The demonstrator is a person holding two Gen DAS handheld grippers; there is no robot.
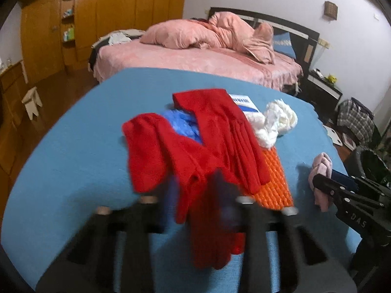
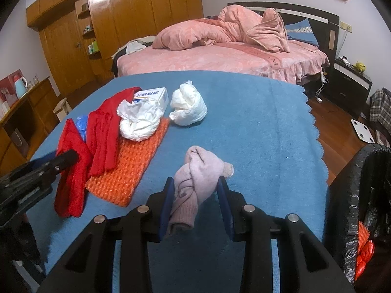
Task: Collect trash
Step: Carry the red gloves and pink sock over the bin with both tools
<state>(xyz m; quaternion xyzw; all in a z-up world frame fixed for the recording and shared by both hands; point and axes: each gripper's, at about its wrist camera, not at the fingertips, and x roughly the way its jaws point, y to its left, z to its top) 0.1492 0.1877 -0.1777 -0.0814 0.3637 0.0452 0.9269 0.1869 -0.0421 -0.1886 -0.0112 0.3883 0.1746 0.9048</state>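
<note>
On the blue cloth table (image 2: 256,127) lie a red garment (image 1: 195,141) (image 2: 97,131), an orange bubble sheet (image 2: 132,161) (image 1: 273,180), two white crumpled wads (image 2: 139,119) (image 2: 188,107), a white box (image 2: 154,95) and a pink sock (image 2: 198,178) (image 1: 321,171). My left gripper (image 1: 195,200) is blurred and hangs over the near end of the red garment; its jaw state is unclear. My right gripper (image 2: 196,195) is open with the pink sock lying between its blue pads (image 2: 167,202).
A bin with a black liner (image 2: 366,207) stands at the table's right edge and holds orange trash. A blue plastic bag (image 1: 183,124) lies under the red garment. A pink bed (image 2: 220,53), a wooden wardrobe (image 2: 110,24) and a nightstand (image 2: 349,83) are behind.
</note>
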